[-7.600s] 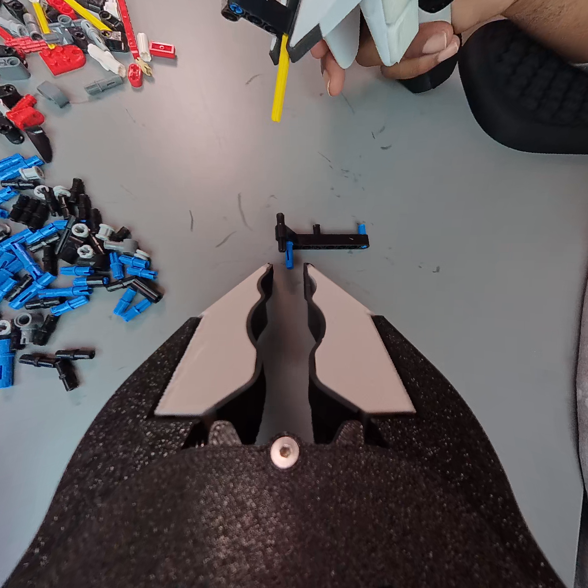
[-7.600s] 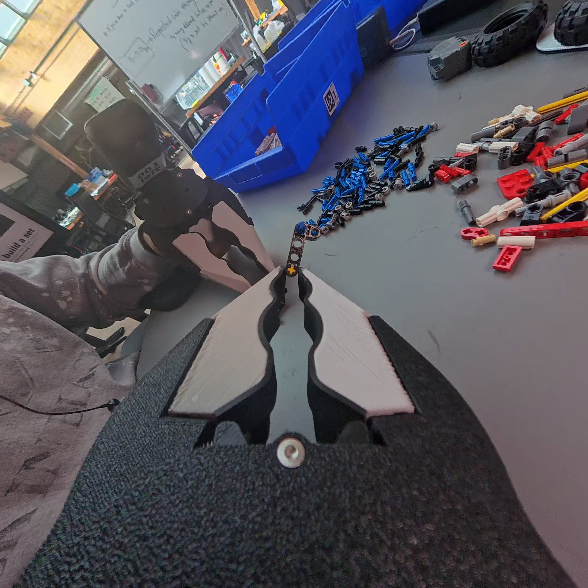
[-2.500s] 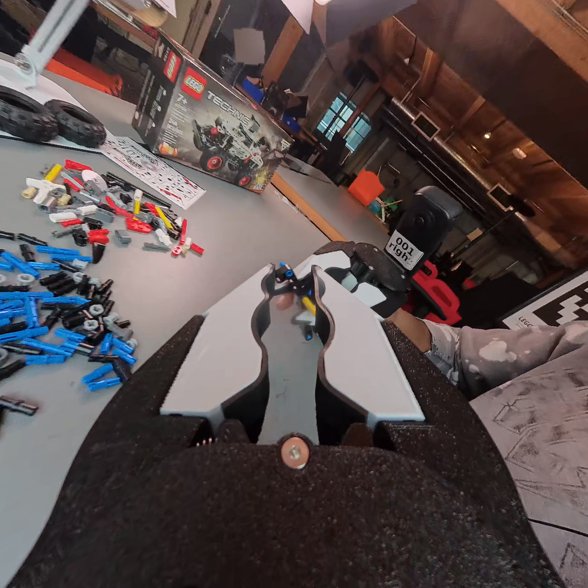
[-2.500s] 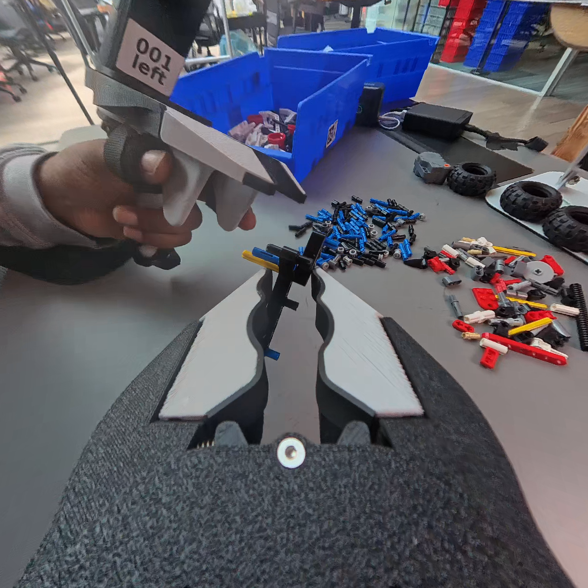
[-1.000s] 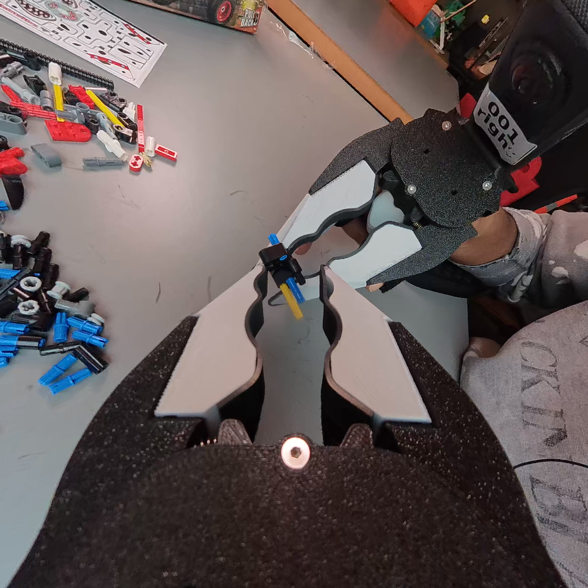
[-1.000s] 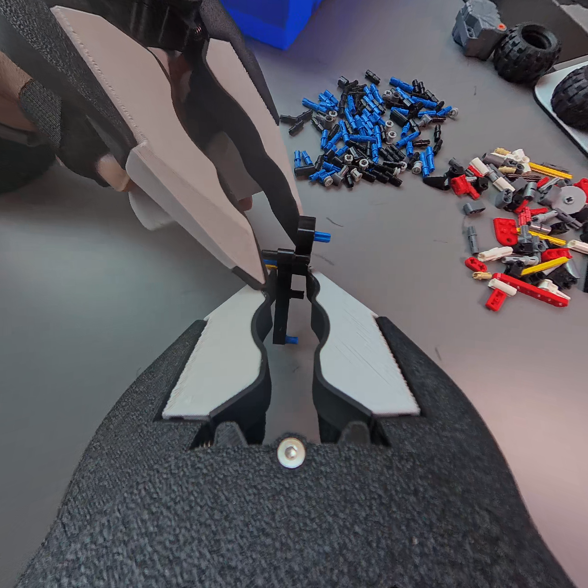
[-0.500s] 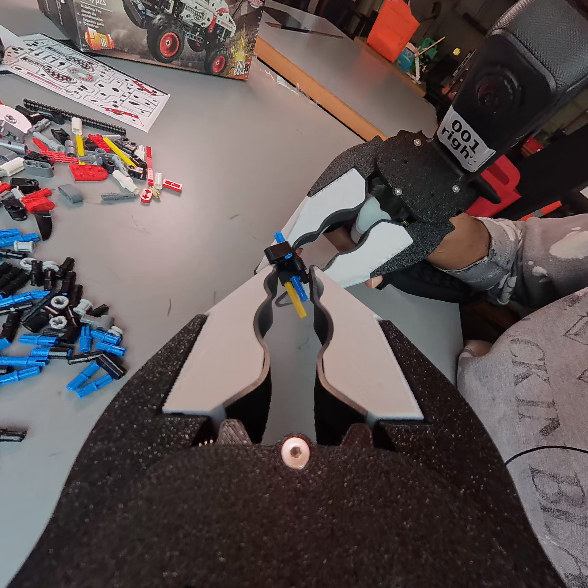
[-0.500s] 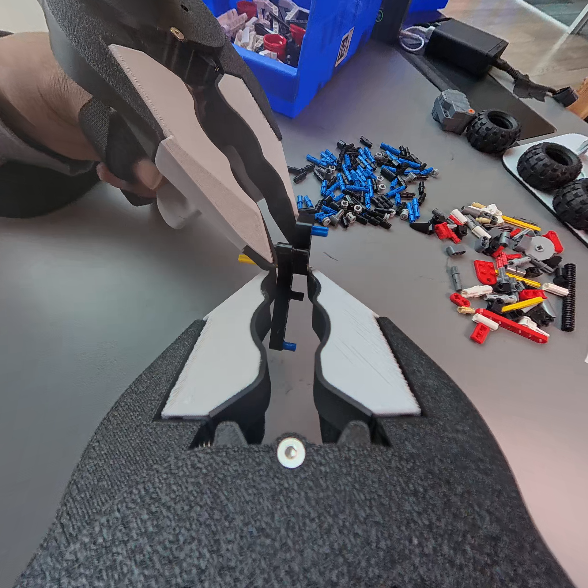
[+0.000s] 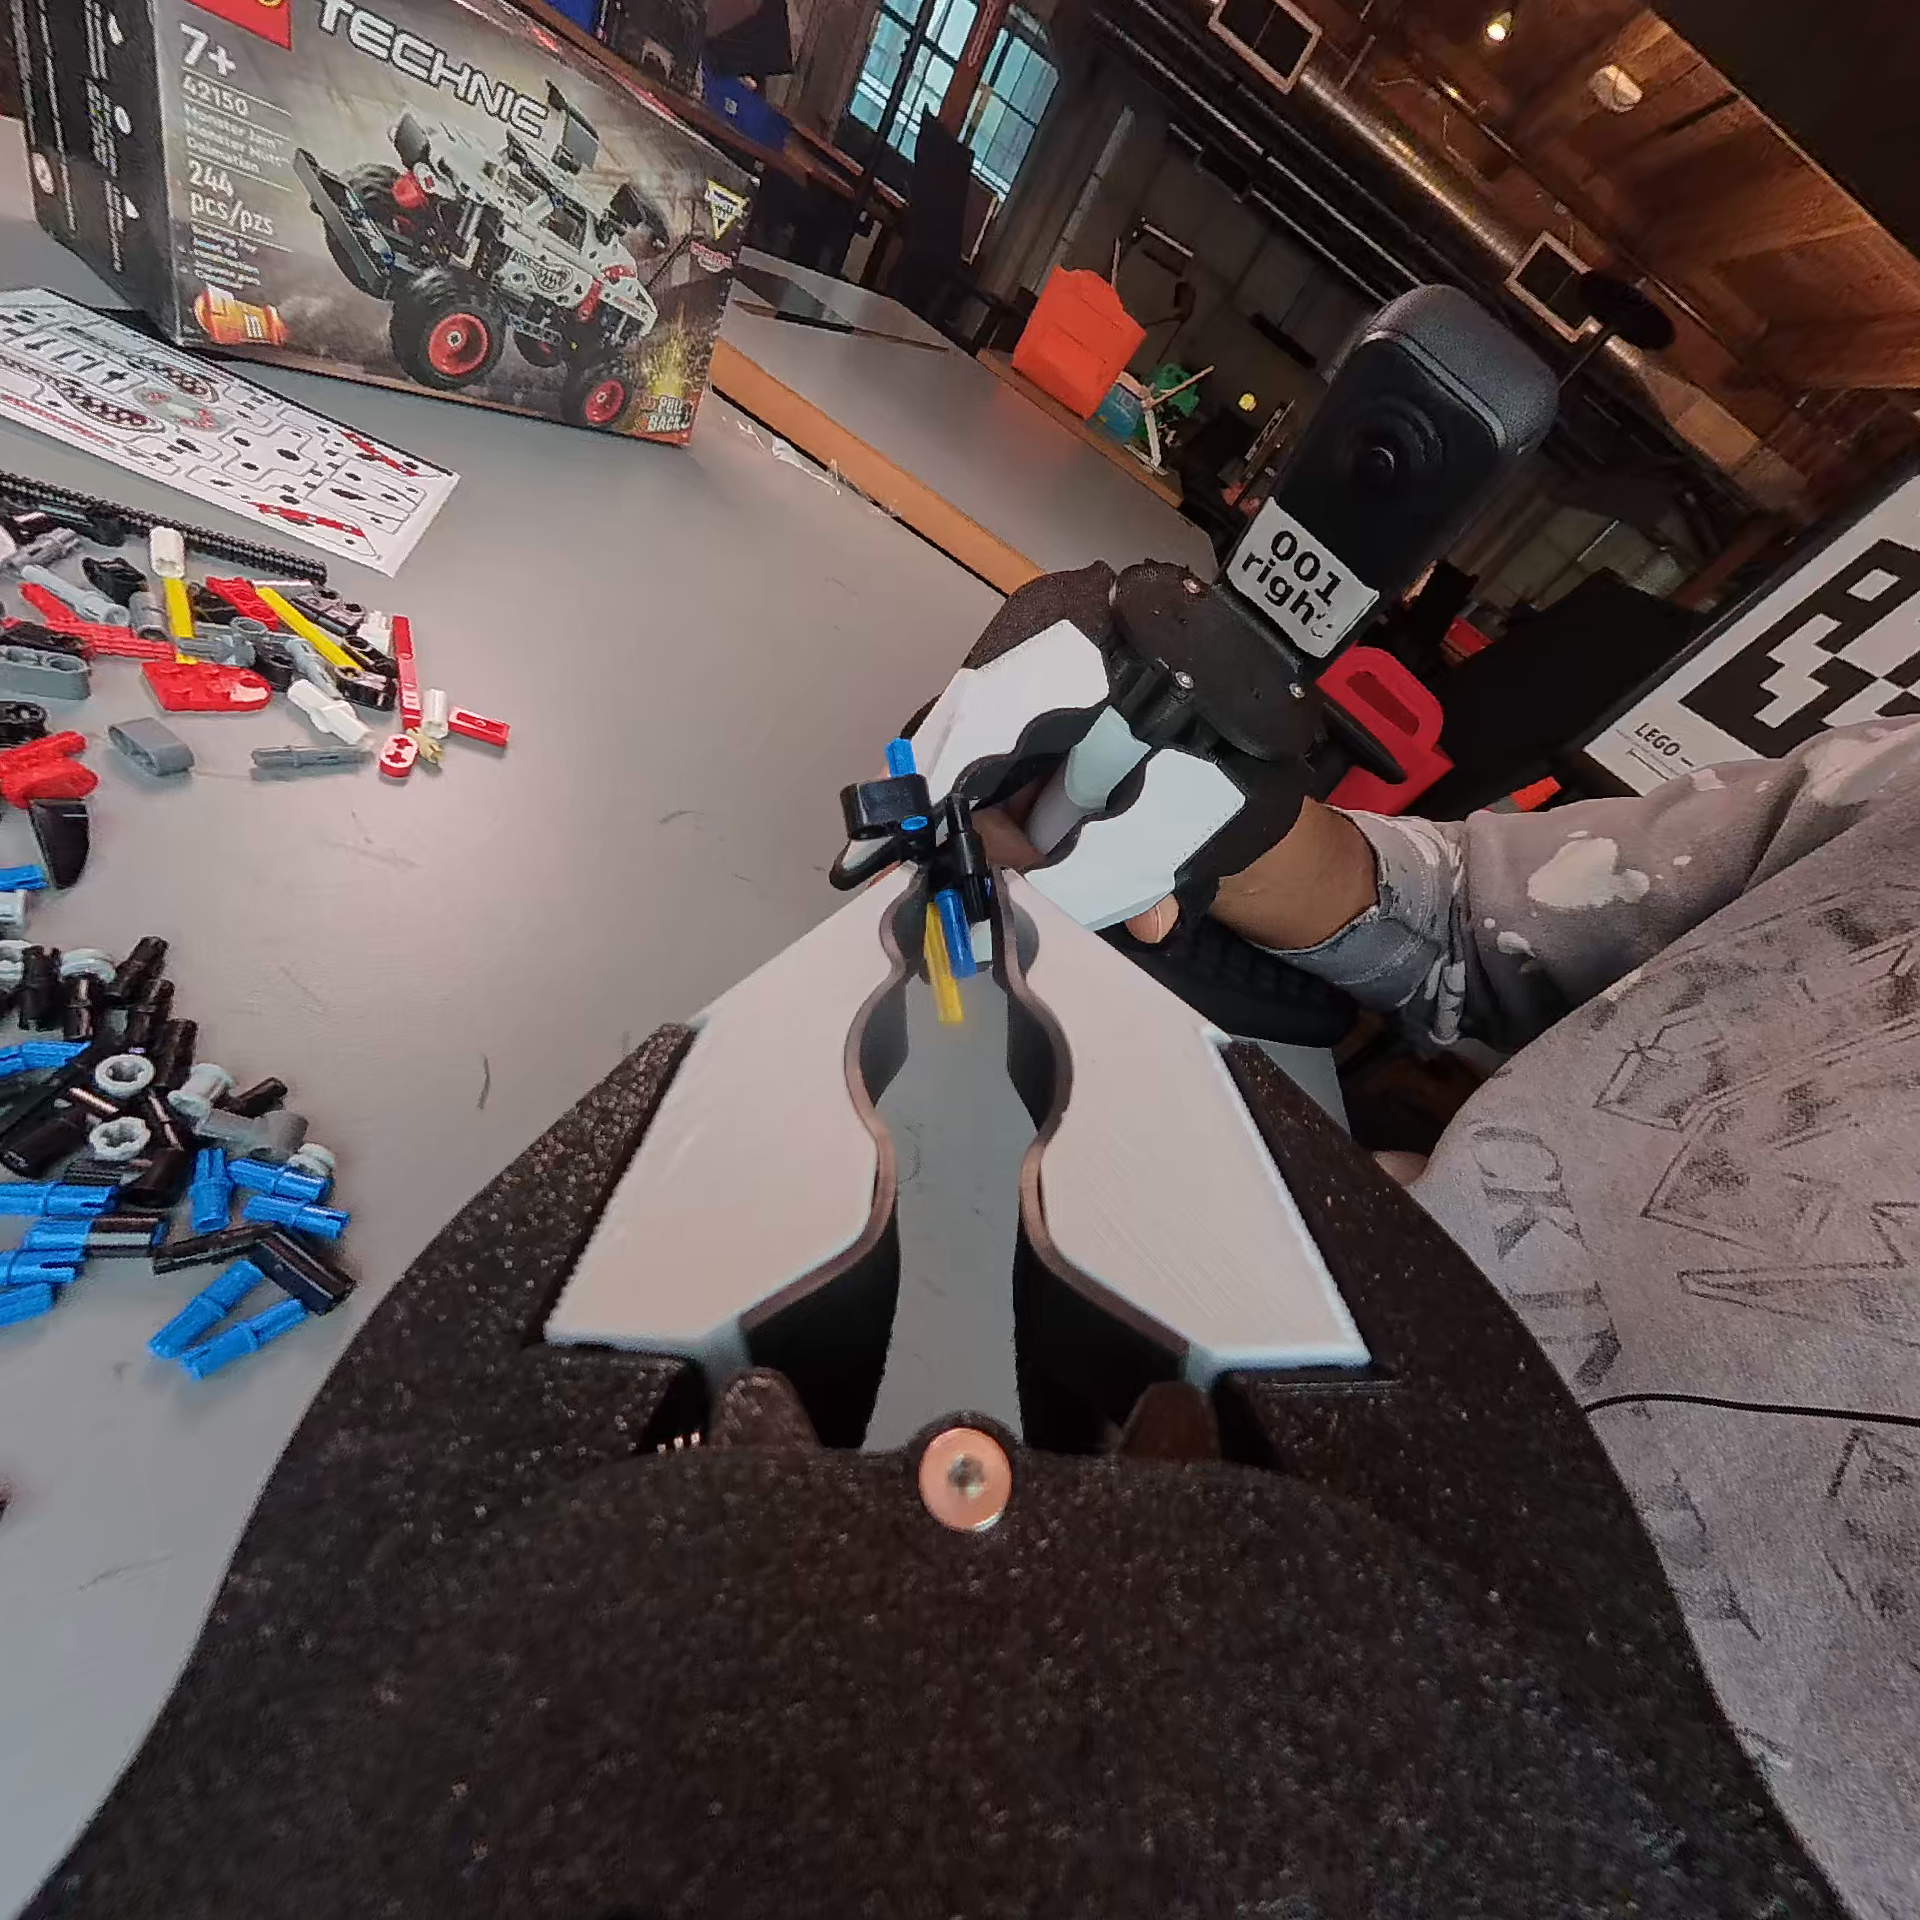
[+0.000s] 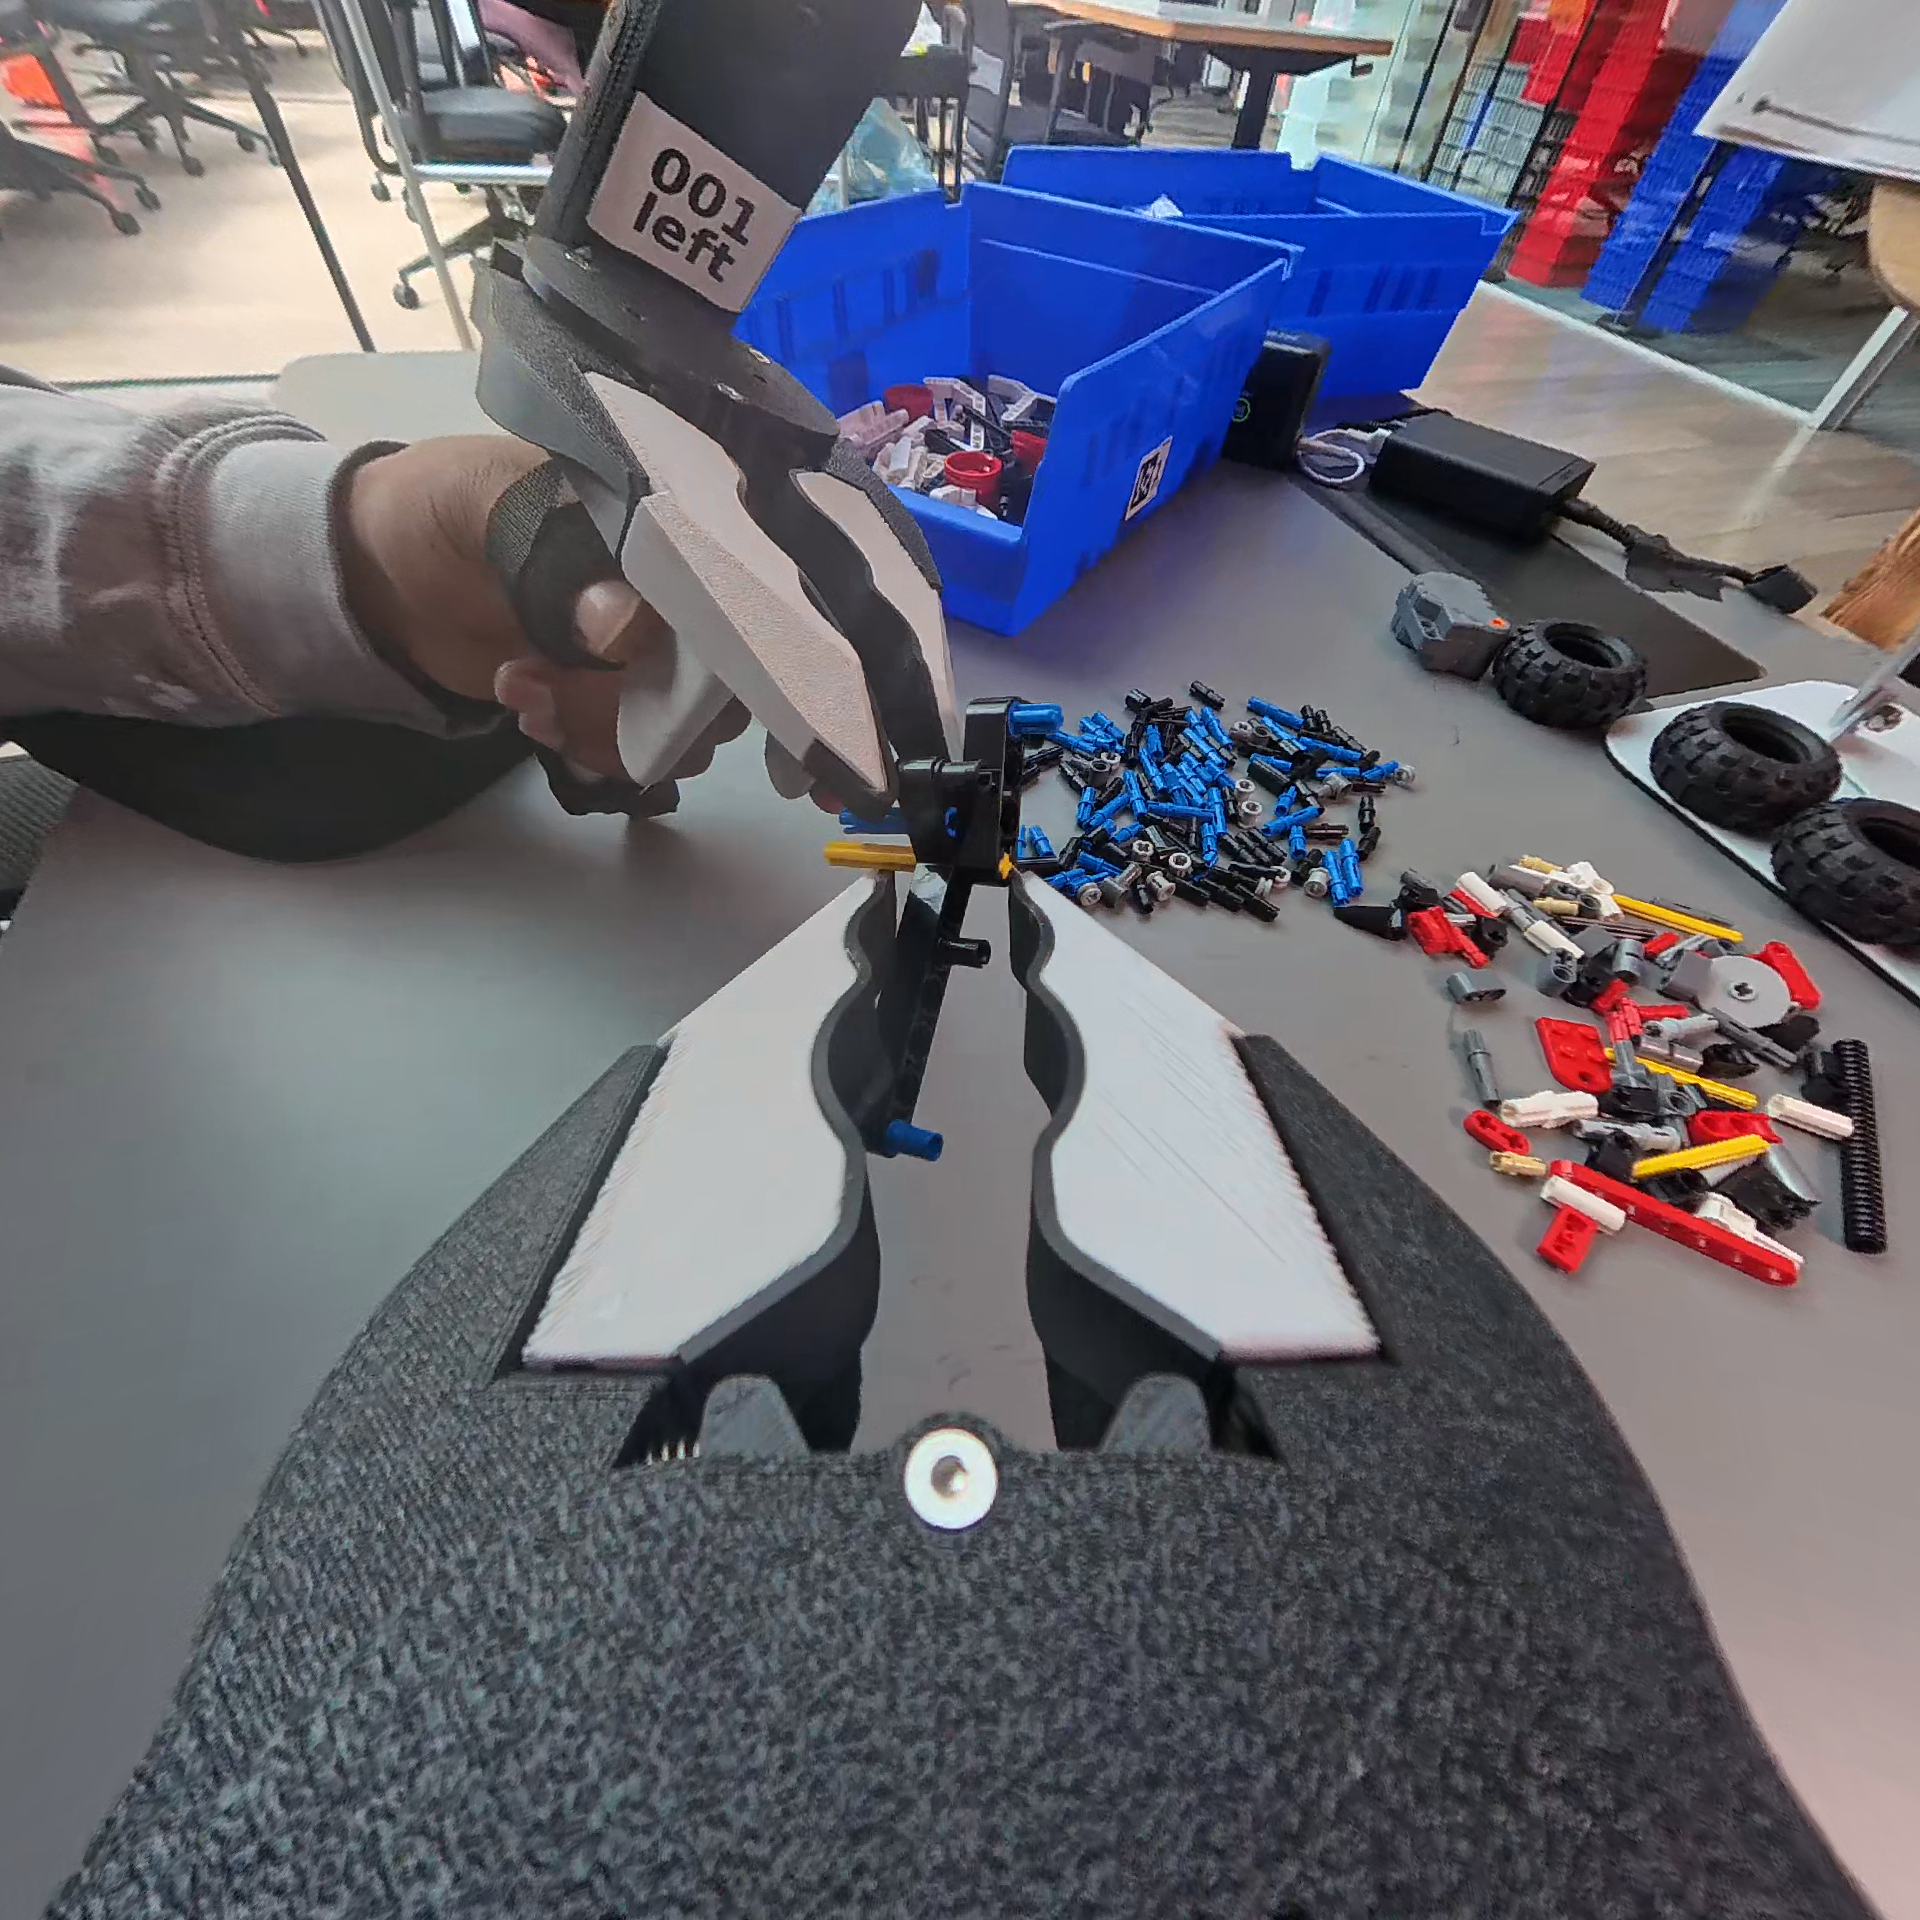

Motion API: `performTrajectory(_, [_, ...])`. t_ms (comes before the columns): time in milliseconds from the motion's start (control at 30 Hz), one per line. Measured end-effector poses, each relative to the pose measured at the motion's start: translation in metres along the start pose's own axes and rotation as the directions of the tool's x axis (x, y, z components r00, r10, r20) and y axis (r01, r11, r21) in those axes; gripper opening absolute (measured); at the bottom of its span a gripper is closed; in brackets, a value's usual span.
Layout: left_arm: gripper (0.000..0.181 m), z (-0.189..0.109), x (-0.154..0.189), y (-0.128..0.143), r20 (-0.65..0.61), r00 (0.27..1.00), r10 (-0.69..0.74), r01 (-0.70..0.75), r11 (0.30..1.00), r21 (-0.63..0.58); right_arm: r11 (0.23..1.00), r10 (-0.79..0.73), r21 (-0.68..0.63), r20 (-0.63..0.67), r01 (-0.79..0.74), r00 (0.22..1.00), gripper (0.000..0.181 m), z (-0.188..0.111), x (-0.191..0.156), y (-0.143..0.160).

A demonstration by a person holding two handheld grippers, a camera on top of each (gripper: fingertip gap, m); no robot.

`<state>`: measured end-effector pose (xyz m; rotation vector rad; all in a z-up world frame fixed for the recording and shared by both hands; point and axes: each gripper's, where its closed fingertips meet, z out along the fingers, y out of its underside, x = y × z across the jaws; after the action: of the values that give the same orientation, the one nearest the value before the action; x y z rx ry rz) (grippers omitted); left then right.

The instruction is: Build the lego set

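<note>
A small black lego assembly (image 10: 977,790) with a yellow axle (image 10: 868,855) and blue pins hangs above the grey table, held by both grippers. My right gripper (image 10: 951,894) is shut on its long black beam (image 10: 920,1023), which runs back between the fingers. My left gripper (image 9: 951,904) is shut on the end with the yellow axle (image 9: 943,977) and a blue pin. In the right wrist view the left gripper (image 10: 904,774) comes in from the upper left. In the left wrist view the right gripper (image 9: 914,831) comes in from the right.
A pile of blue and black pins (image 10: 1195,790) and a pile of red, grey and yellow parts (image 10: 1642,1060) lie on the table. Blue bins (image 10: 1091,343) and tyres (image 10: 1745,764) stand behind. The set's box (image 9: 416,208) and a sticker sheet (image 9: 208,436) are at the far side. The tips of both grippers are at nearly the same place.
The black beam that lay on the table is now in my right gripper, joined to the yellow-axle piece. In the last second both grippers stayed at the assembly and tilted upward.
</note>
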<state>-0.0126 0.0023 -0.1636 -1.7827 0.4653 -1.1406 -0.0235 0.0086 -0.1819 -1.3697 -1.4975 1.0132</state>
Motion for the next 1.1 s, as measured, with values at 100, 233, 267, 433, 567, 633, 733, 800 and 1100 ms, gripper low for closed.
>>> performTrajectory(100, [0.015,0.000,-0.001,-0.001,0.024,0.999,0.028,-0.028,1.000,0.006,0.998,-0.057,-0.005,-0.053,0.057,0.997,0.020,0.000,0.003,-0.001])
performTrajectory(233, [0.018,0.002,-0.003,-0.001,0.075,0.994,0.084,-0.085,0.996,0.005,0.989,-0.145,-0.005,-0.120,0.146,0.982,0.017,-0.002,0.006,-0.005])
performTrajectory(267, [0.016,0.003,-0.002,-0.002,0.073,0.993,0.093,-0.094,0.996,0.008,0.987,-0.163,-0.005,-0.132,0.164,0.978,0.017,-0.002,0.007,-0.006])
performTrajectory(433, [0.013,0.001,0.002,-0.005,0.060,0.988,0.144,-0.146,0.989,0.029,0.976,-0.210,0.025,-0.122,0.214,0.970,0.018,-0.004,0.003,-0.011])
performTrajectory(567, [0.013,-0.001,0.010,-0.003,0.005,0.988,0.152,-0.152,0.988,0.023,0.966,-0.239,0.079,-0.076,0.245,0.968,0.018,-0.007,-0.005,-0.013])
performTrajectory(633, [0.008,-0.004,0.015,-0.004,-0.027,0.986,0.163,-0.162,0.986,0.029,0.974,-0.181,0.147,0.045,0.173,0.982,0.027,-0.010,-0.018,-0.016])
performTrajectory(733, [0.007,-0.008,0.025,-0.003,-0.102,0.982,0.161,-0.160,0.987,0.019,0.970,0.051,0.210,0.315,-0.122,0.948,0.038,-0.021,-0.037,-0.028])
performTrajectory(800, [0.007,-0.009,0.027,-0.002,-0.101,0.975,0.197,-0.197,0.980,0.009,0.945,0.155,0.203,0.415,-0.257,0.896,0.041,-0.026,-0.041,-0.033])
performTrajectory(1100, [0.005,-0.012,0.018,0.009,0.032,0.877,0.480,-0.472,0.871,-0.139,0.829,0.454,0.040,0.534,-0.557,0.713,0.026,-0.022,-0.035,-0.028])
